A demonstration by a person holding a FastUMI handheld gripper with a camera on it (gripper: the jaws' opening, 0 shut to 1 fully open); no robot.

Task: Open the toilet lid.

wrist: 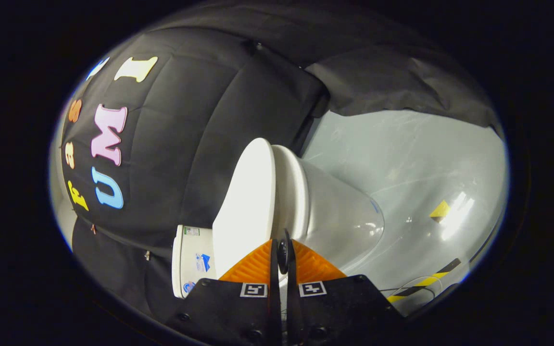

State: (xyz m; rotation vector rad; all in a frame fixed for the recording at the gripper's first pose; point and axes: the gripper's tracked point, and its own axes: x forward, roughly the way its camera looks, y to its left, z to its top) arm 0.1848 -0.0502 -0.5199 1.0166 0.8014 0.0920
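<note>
Small stickers on cistern [191, 262] too blurred to read; square coded markers on claw [283, 262].

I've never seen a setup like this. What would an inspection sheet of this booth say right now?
Surface: glossy grey floor, with a yellow tape patch and a black-and-yellow striped tape.
Job's things: white toilet; its lid appears down on the seat, not yet opened.
Clutter: nothing seen.
Grippers: gripper, orange fingers pressed together, tips at the lid's edge, nothing held.
Cables: thin wire on the floor by the striped tape.
Surroundings: black cloth wall; cistern with stickers.
</note>
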